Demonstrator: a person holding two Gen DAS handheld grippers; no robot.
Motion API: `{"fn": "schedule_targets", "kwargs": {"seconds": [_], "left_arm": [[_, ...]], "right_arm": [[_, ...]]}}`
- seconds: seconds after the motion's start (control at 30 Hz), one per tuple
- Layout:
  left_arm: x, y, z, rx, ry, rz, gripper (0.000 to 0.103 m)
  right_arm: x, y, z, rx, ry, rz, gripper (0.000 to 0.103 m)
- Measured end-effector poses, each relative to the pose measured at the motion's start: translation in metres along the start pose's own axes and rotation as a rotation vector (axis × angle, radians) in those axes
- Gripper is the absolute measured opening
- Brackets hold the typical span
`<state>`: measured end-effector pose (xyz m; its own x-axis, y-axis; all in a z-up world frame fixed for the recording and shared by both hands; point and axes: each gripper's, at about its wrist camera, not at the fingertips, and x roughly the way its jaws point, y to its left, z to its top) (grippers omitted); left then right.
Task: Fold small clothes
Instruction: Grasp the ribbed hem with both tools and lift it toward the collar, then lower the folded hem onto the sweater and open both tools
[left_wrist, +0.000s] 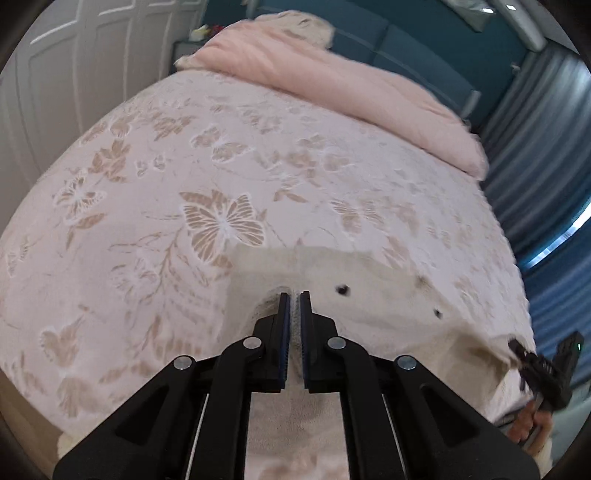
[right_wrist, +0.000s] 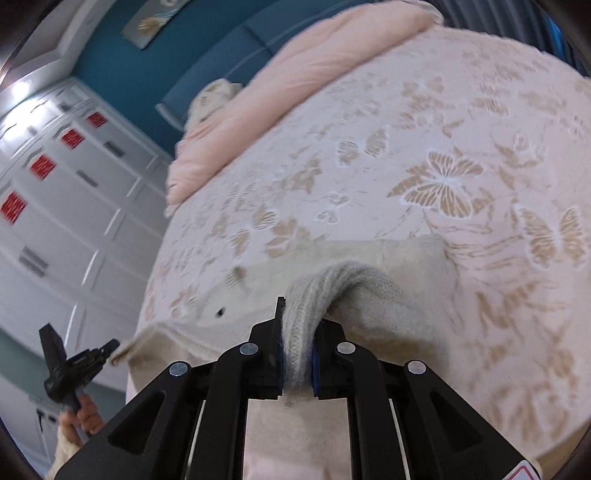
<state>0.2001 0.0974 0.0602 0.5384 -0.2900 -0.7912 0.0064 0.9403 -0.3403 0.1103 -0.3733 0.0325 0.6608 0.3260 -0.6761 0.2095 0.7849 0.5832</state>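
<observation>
Cream sweater on bed, both grippers' jaws clamping its edge, left gripper, right gripper.

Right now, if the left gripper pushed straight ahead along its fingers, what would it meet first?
The left gripper is shut on the cream knit garment, so more of that garment comes first, then probably the butterfly bedspread under it; depth is unclear.

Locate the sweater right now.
The sweater lies on the bedspread at the bed's near edge, below the big butterfly. The left gripper and right gripper each pinch its near edge.
</observation>
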Motion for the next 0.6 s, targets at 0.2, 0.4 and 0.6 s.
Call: {"fn": "schedule_targets", "kwargs": {"seconds": [0.2, 0.4, 0.6], "left_arm": [[0.077, 0.012, 0.013, -0.03, 0.067, 0.099, 0.005], [0.105, 0.021, 0.013, -0.008, 0.075, 0.165, 0.015], [0.058, 0.018, -0.006, 0.054, -0.068, 0.122, 0.089]], "right_arm": [[0.058, -0.038, 0.003, 0.145, 0.03, -0.026, 0.013], [0.036, -0.037, 0.01, 0.143, -0.099, 0.003, 0.061], [0.007, -0.032, -0.004, -0.008, -0.144, -0.157, 0.075]]}}
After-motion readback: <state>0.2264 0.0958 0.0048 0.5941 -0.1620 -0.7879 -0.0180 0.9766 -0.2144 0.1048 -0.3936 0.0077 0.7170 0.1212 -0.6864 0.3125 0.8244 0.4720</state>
